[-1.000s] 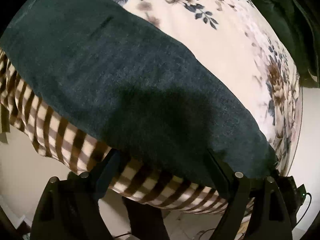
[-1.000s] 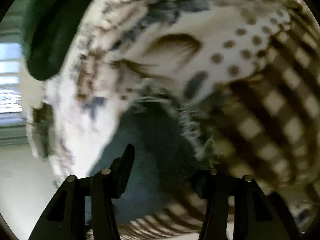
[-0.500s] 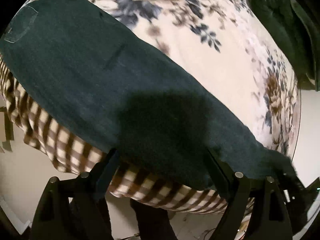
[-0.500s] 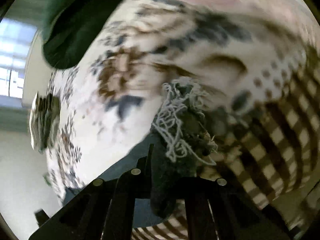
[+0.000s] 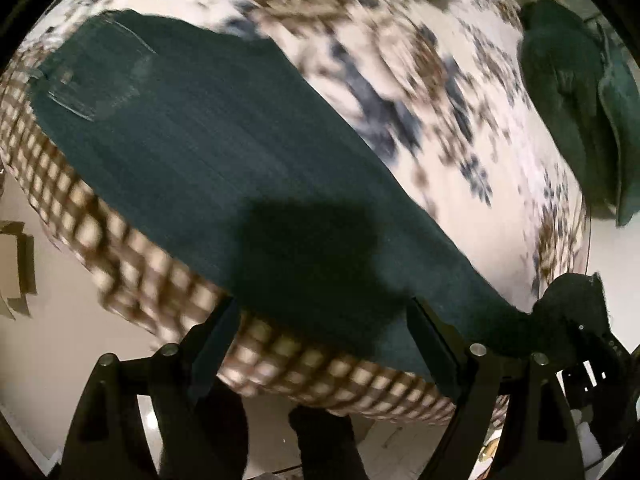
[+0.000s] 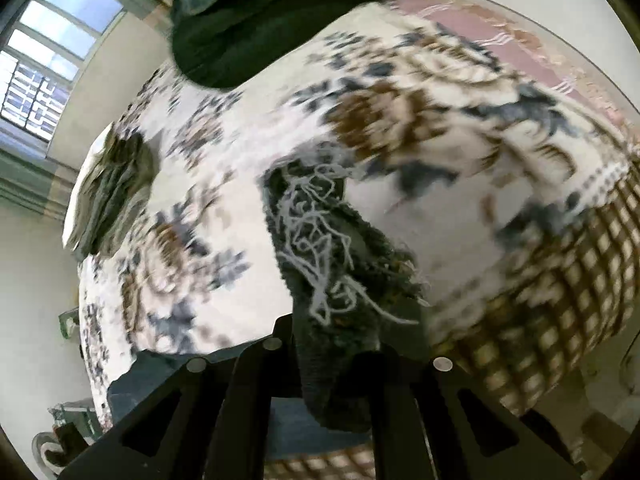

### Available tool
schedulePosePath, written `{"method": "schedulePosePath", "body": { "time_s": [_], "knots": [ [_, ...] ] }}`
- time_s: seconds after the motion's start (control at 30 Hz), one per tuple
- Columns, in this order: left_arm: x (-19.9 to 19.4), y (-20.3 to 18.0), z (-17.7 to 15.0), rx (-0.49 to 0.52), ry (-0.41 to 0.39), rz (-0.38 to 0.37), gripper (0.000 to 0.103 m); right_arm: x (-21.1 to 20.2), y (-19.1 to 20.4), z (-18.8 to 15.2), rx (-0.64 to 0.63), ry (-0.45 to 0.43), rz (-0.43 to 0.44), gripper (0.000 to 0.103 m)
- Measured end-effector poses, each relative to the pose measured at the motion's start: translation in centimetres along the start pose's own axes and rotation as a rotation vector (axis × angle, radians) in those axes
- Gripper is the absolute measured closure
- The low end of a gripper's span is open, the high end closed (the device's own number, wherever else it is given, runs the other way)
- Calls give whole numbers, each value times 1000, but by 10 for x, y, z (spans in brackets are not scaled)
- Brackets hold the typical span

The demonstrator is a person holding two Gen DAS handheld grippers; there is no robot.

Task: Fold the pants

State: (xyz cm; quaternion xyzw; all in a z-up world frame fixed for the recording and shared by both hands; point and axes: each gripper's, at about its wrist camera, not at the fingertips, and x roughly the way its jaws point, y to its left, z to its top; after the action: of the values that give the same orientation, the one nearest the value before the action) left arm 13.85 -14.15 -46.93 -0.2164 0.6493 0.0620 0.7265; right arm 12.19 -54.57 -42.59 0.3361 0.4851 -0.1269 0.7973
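The frayed hem (image 6: 332, 264) of the pants (image 5: 224, 168) is clamped by the right gripper (image 6: 340, 356). The left gripper (image 5: 324, 332) is held wide apart, empty, with the pants running toward 10 o'clock on the floral blanket (image 5: 460, 92).

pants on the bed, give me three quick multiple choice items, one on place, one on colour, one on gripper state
1. Where do the pants lie?
A. along the bed's checked edge
B. on the floor
C. on the windowsill

2. What colour are the pants?
A. red
B. dark teal-green
C. white

3. What is the right hand-held gripper doing?
A. hanging open
B. out of view
C. shut on the frayed hem

Answers:
1 A, the pants stretch across the floral blanket beside its checked border.
2 B, the fabric reads dark teal-green in both views.
3 C, its fingers pinch the frayed hem; the left hand-held gripper is open.
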Motion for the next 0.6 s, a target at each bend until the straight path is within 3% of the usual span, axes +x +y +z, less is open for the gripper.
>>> {"method": "schedulePosePath", "body": {
  "time_s": [0.2,0.4,0.5,0.6],
  "knots": [
    [-27,86,46,-64,-78,40,18,37,102,-63,-64,47,38,95],
    [-34,174,94,-157,-136,106,18,101,213,-146,-194,125,43,96],
    [-36,213,110,-210,-151,140,18,138,246,-185,-241,179,-6,95],
    [-37,251,120,-273,-159,169,18,171,265,-219,-282,201,-115,95]
  ]
}}
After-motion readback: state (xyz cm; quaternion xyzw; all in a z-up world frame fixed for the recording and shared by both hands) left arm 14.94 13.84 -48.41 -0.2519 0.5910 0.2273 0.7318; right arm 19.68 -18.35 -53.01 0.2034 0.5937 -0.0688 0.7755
